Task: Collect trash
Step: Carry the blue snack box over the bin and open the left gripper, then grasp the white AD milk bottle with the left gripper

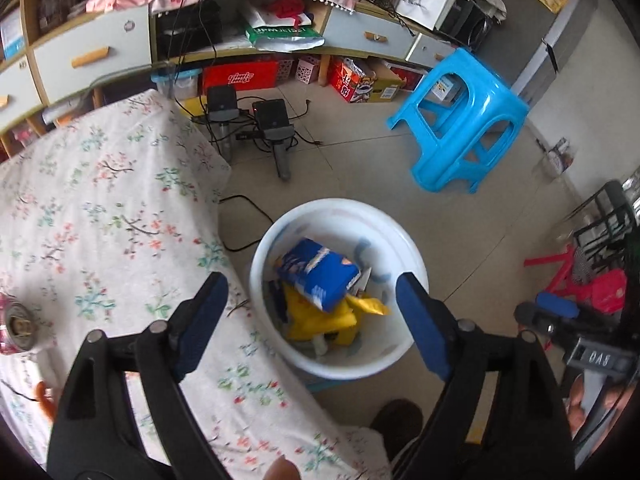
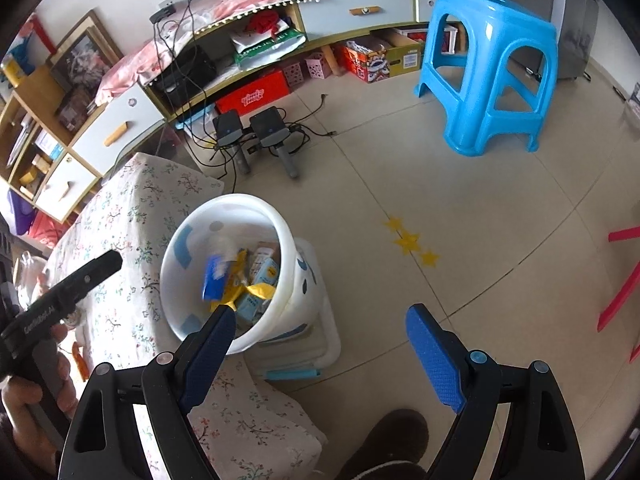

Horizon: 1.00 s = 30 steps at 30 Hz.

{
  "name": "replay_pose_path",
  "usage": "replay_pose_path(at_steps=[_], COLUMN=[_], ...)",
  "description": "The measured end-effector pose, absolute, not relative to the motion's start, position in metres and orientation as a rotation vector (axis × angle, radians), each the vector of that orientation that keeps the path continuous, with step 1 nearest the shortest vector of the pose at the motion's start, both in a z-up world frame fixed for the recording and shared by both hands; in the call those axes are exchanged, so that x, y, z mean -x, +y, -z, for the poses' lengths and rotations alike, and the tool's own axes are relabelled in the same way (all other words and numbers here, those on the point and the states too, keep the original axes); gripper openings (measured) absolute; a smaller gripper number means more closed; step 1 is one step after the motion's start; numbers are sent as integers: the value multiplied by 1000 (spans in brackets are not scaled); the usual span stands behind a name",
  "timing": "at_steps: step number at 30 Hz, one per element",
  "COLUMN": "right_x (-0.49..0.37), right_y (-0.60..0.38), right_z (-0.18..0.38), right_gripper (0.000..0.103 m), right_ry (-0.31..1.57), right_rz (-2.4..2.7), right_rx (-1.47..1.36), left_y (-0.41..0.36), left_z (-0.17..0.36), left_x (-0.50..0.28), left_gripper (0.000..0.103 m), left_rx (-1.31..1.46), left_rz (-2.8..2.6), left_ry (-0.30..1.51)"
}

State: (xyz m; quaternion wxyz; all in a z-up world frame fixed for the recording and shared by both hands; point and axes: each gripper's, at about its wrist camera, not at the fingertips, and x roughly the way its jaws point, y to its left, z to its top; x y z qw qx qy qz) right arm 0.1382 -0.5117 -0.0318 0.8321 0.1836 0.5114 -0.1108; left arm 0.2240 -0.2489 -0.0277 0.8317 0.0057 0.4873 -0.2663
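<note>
A blue snack packet [image 1: 318, 274], motion-blurred, is seen tilted atop yellow wrappers [image 1: 320, 320] inside a white plastic bucket [image 1: 400, 224] on the floor beside a floral-covered table [image 1: 100, 208]. The packet is located just ahead of and below the left gripper [image 1: 312, 292], between its spread blue pads, untouched. The left gripper's jaws are held wide with nothing clamped. The right gripper [image 2: 320, 344] is likewise held wide and empty; the bucket [image 2: 176, 264] is placed ahead-left of it, partly behind its left finger. A blue stool [image 1: 460, 128] is seen further ahead.
</note>
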Motion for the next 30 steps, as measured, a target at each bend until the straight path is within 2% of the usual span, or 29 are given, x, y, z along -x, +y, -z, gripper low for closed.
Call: replay_pose_path(at_steps=[3,8,20,30], right_x=[-138,-137,-136,-141], right_y=[-505,-489,-438,-378], right_z=[28,21,12,14], right_gripper=[88,89,89,89], right_ry=[1075,1063,1062,1092], right_rz=[222,192,93,3], right_rx=[-378,-365,-334,-258], left_y=[-239,-211,-126,-42], left_z=[21,11,6,40], left_x=[-217,-206,-175,-155], left_gripper=[96,100,102,102], left_rx=[-38,-54,-69,-61], left_rz=[555,533,437,323], left_ry=[1015,1008,1023,1143])
